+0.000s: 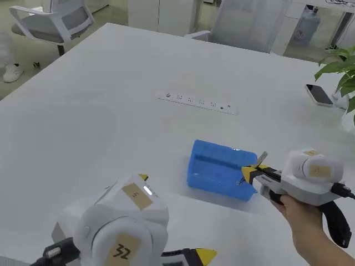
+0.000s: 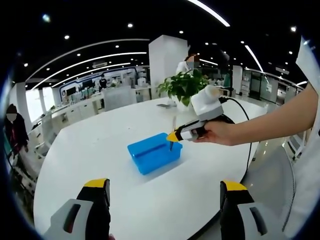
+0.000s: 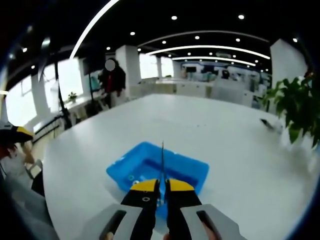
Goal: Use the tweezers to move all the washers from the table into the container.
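White table [image 1: 83, 122] spreads wide beneath an open office of ceiling lights, with a chair [image 1: 50, 22] past its far left corner. Set flush in the top is a power strip [image 1: 197, 103]. A phone [image 1: 320, 95] lies near the right edge, just beside a plant [image 1: 341, 66].

On the table, nearer than the strip and towards the right, sits the blue container [image 1: 219, 172]. The right gripper [image 1: 250, 173], held in a hand [image 1: 305, 221], reaches in from the right, its yellow tips over the container's right end. Its jaws are together, clamped on the tweezers [image 3: 162, 160]. In the right gripper view the thin metal rises straight from between them, its point above the container's inside. In the left gripper view the tweezers stand nearly upright with the lower tip at the container's right corner. Whether the tip touches anything, I cannot tell. A couple of small pale specks [image 3: 131, 177] lie on the container floor in the right gripper view — too small to tell whether they are washers.

The left gripper [image 2: 164, 195] sits low and to the left, well apart from the container and close under the headset. Its jaws stand wide apart — they hold nothing, and point across the table towards the container and the right gripper.
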